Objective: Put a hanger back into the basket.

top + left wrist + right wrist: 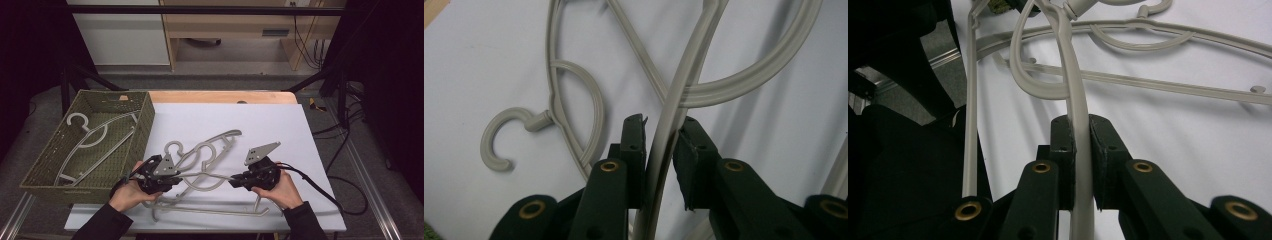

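**Grey hangers on the white bench**

We see a white bench (280,125) with a woven basket (145,120) at nine o'clock holding one hanger (95,137). At six o'clock lies a tangle of grey hangers (210,150). Our left tool (172,181) and right tool (235,182) each clamp the same raised hanger bar (205,175).
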